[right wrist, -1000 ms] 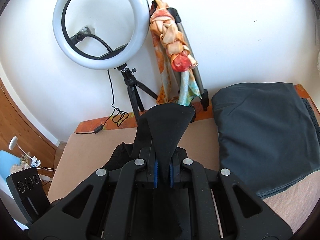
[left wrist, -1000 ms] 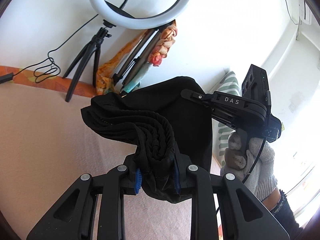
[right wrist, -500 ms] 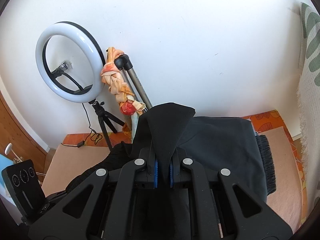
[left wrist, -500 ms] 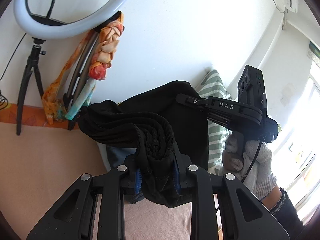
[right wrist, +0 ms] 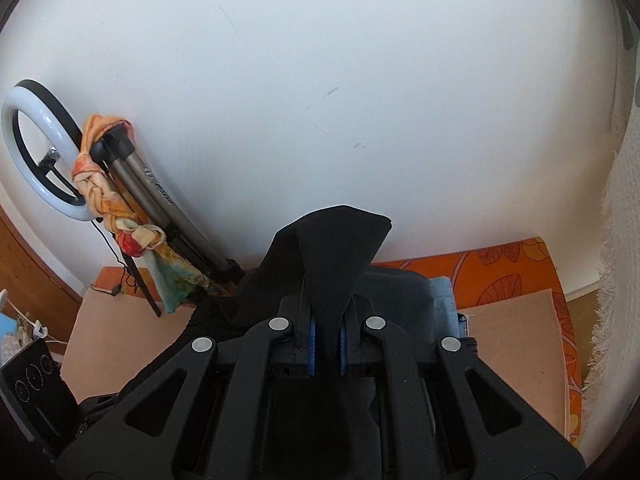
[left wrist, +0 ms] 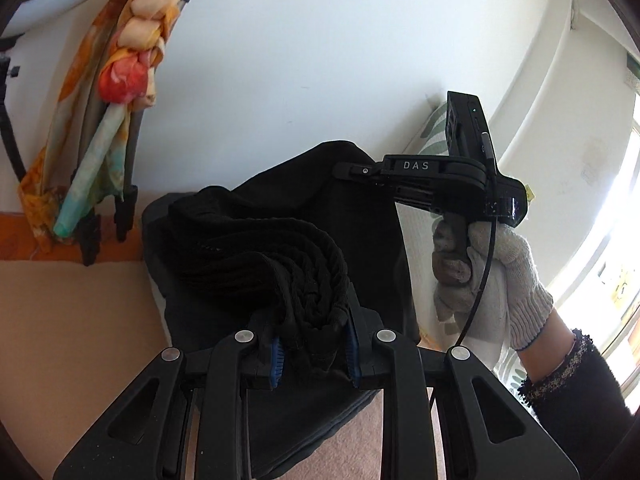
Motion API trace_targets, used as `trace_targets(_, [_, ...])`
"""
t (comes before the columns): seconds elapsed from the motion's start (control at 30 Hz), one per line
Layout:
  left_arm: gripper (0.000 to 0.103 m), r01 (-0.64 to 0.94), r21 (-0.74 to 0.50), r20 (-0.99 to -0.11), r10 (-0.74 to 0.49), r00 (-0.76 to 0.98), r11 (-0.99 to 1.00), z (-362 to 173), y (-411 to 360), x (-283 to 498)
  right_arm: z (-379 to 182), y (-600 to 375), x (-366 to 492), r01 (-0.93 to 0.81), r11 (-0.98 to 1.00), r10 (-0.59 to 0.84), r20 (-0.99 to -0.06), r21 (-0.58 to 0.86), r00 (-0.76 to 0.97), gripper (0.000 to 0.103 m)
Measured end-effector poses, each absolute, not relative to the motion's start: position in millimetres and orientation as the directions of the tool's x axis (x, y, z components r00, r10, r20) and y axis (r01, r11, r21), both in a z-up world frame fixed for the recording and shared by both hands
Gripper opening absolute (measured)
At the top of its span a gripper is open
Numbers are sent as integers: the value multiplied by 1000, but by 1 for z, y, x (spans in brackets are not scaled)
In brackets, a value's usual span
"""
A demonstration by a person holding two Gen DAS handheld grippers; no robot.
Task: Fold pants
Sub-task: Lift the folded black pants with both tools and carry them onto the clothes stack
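Observation:
Black pants point(left wrist: 280, 240) hang between both grippers, lifted above the tan surface point(left wrist: 72, 320). My left gripper point(left wrist: 312, 354) is shut on the bunched ribbed waistband, which bulges between its blue pads. In the left wrist view the right gripper point(left wrist: 348, 169) is held by a white-gloved hand point(left wrist: 492, 280) and pinches a flat corner of the pants. In the right wrist view my right gripper point(right wrist: 326, 344) is shut on a thin fold of the black pants point(right wrist: 336, 252) that stands up in a peak. A dark grey folded garment point(right wrist: 404, 296) lies under the pants.
A tripod wrapped in an orange patterned scarf point(left wrist: 116, 80) leans on the white wall. A ring light point(right wrist: 36, 160) stands at the left. An orange leaf-print cloth point(right wrist: 500, 268) edges the tan surface point(right wrist: 516, 344). A white fringed textile point(right wrist: 616, 280) hangs at the right. Blue denim point(right wrist: 444, 304) lies beside the grey garment.
Both grippers have swept sideways to the right with the pants; the ring light and tripod have slid left in both views, and the grey folded garment now lies beneath the pants.

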State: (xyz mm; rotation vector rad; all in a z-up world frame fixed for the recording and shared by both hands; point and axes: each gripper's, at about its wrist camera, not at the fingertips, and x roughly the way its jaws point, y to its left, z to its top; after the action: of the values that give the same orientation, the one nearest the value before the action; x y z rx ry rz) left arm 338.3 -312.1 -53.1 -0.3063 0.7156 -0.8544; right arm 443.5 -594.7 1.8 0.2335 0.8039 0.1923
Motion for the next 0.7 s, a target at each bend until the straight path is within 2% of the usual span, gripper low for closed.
trace_targets(0.17, [22, 485, -572, -516, -750, 413, 661, -93, -298, 341, -31, -607, 457, -31, 958, 236, -725, 284, 647, 13])
trace_targets(0.27, [25, 431, -599, -552, -738, 389, 675, -105, -289, 343, -33, -614, 452, 10, 967, 187, -733, 255, 654, 29])
trace_targets(0.47, [32, 398, -577, -605, -700, 380, 714, -112, -285, 343, -27, -629, 432, 117, 983, 30, -759, 139, 650, 41])
trace_targets(0.5, [35, 394, -569, -616, -692, 377, 722, -112, -285, 344, -26, -631, 425, 126, 982, 26, -756, 144, 655, 43])
trace_targets(0.7, [36, 419, -529, -635, -672, 381, 738, -109, -289, 351, -37, -629, 379, 63, 975, 126, -758, 215, 641, 51])
